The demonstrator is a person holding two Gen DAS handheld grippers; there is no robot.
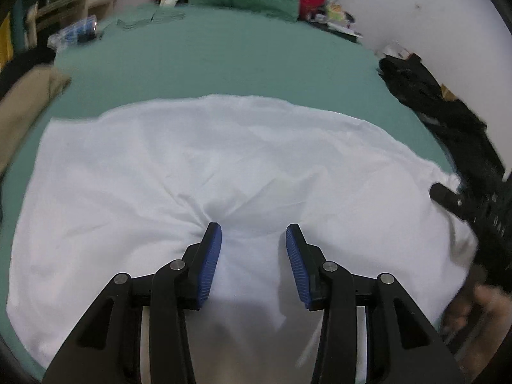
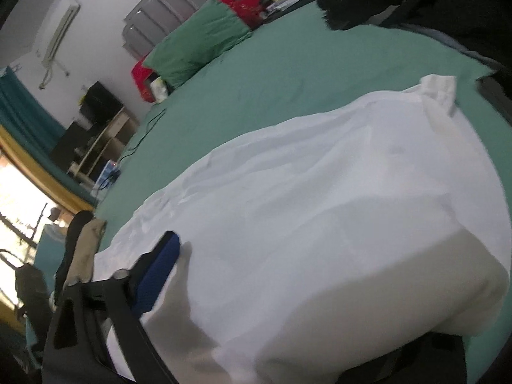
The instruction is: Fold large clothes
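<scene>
Pinching looks like the step now: left gripper sits w/ jaws wide apart, tips pressed into the white shirt near the bed's near edge, cloth bunching at the left pad but nothing clamped yet. To do it well, I'd say close on one clean hem layer, not the puckered wad between the pads, then lift both hands level so the fold line stays straight.

Shirt lies spread over the near half of the bed, one end reaching the right edge by the dark clothes.

Right gripper: only one blue finger shows; shirt drapes over the rest, so can't tell if it's open or gripping.

Left view shows whole shirt outline & wrinkles fanning from the tips. Right view alone shows the raised, folded-over near part, sleeve end at far side, plus pillow at the head corner.
</scene>
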